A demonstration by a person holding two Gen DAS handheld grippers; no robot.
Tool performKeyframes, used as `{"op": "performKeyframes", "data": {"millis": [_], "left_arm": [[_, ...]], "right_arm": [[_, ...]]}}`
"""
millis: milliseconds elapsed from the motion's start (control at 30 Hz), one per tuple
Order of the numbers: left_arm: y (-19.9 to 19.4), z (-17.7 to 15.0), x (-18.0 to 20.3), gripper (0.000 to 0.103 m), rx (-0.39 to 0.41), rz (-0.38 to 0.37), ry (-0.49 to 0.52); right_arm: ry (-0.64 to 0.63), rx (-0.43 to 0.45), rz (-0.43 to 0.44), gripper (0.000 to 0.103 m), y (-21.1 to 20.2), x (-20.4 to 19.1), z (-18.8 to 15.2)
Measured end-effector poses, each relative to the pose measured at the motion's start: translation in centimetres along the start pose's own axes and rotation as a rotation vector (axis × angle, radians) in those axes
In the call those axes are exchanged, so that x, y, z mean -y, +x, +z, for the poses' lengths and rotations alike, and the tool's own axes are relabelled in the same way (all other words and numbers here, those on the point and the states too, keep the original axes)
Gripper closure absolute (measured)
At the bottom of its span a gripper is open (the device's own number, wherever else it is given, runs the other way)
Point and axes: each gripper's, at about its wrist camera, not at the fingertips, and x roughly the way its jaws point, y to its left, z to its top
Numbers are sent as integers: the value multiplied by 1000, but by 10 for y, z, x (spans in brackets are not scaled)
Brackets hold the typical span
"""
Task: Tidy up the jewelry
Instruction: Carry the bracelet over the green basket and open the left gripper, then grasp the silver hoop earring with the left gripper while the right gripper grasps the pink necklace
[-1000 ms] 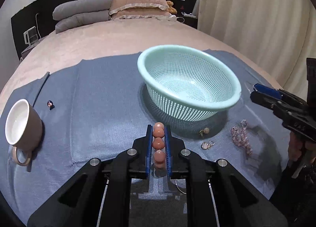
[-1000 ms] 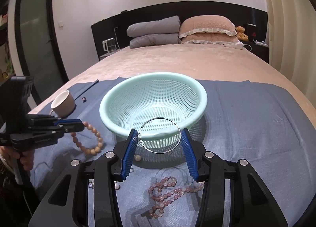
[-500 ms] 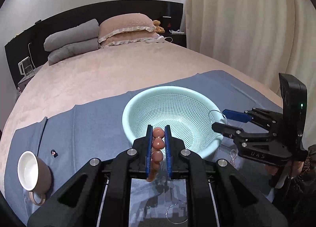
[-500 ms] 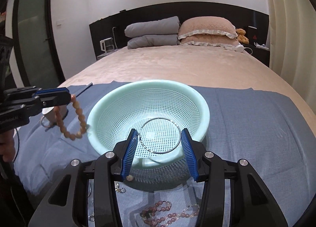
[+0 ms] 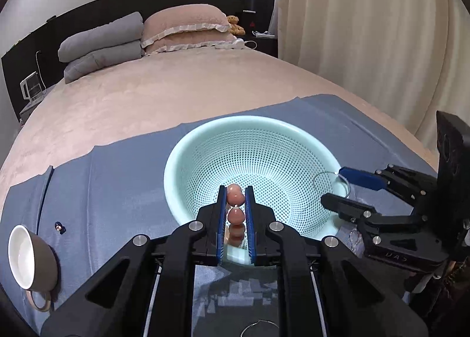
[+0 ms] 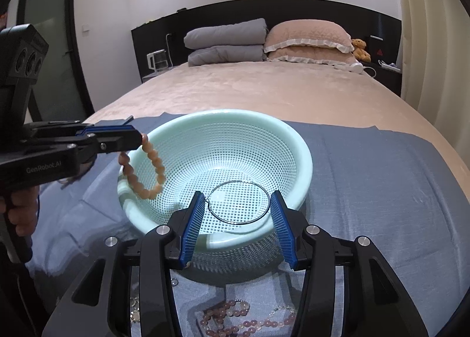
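Note:
A mint-green perforated basket (image 5: 252,131) (image 6: 305,161) stands on a blue cloth on the bed. My left gripper (image 5: 236,193) (image 6: 141,138) is shut on an orange bead bracelet (image 5: 235,194) (image 6: 147,172), which hangs over the basket's near-left rim. My right gripper (image 6: 238,205) (image 5: 337,187) is shut on a thin silver wire hoop (image 6: 238,205) (image 5: 329,183) and holds it over the basket's near rim. A pink bead necklace (image 6: 243,322) lies on the cloth below my right gripper.
A brown cup (image 5: 29,257) with a white inside lies at the cloth's left. A small dark piece (image 5: 59,227) lies near it. Small metal pieces (image 6: 135,307) lie beside the necklace. Another wire hoop (image 5: 260,328) lies under my left gripper. Pillows (image 6: 264,40) are at the headboard.
Both grippers have risen from the cloth and moved forward over the basket, each carrying its piece. The bracelet now hangs at the basket's rim, the hoop over its inside.

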Motion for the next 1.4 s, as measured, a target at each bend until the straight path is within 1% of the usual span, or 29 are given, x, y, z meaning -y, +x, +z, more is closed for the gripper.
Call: {"op": "performKeyframes", "data": {"millis": [33,67,133,200,300,400,500,700,900,1000,1033,1067,1100,1133,1167,1233,1300,1400], "left_arm": [[-1,-3,-2,88,-3,2,-5],[-2,-5,-5,85,-4,5,-16],[-6,-9,-12,64,-6,12,-47],[-12,-13,-18,57,2,18,-73],[-20,-20,-24,55,-4,21,-94],[-26,-30,-26,55,-11,34,-93],[-29,-41,-25,55,-24,33,-100],[-29,-77,-11,53,-74,17,-91],[-24,-108,3,53,-111,-8,-82],[-21,-117,6,53,-124,-20,-84],[-20,-120,8,53,-124,-21,-85],[-20,-123,9,52,-124,-26,-84],[-19,-125,12,48,-126,-32,-80],[-18,-127,15,43,-127,-38,-75],[-17,-130,18,41,-129,-43,-71],[-12,-135,21,40,-141,-56,-75],[-7,-138,26,38,-140,-37,-53],[-4,-140,31,38,-130,-6,-18]], "right_arm": [[4,2,-4,52,0,0,1],[8,4,-9,50,0,0,1],[17,3,-14,48,0,2,0],[26,0,-16,48,0,3,-1],[30,0,-16,48,-2,3,-3],[35,4,-19,48,-7,2,-4],[42,3,-25,47,-13,2,-8],[41,-14,-35,46,-28,-4,-26],[62,-60,-52,45,-36,-7,-51],[110,-98,-67,43,-34,-2,-66],[125,-109,-74,41,-31,-1,-70],[142,-118,-88,38,-29,1,-75],[160,-128,-102,34,-26,2,-80],[171,-142,-105,34,-22,2,-84],[176,-158,-107,34,-19,2,-87],[176,-177,-122,34,-13,1,-90],[159,-193,-147,34,-8,-3,-95],[99,-177,-192,34,-7,-12,-97]]}}
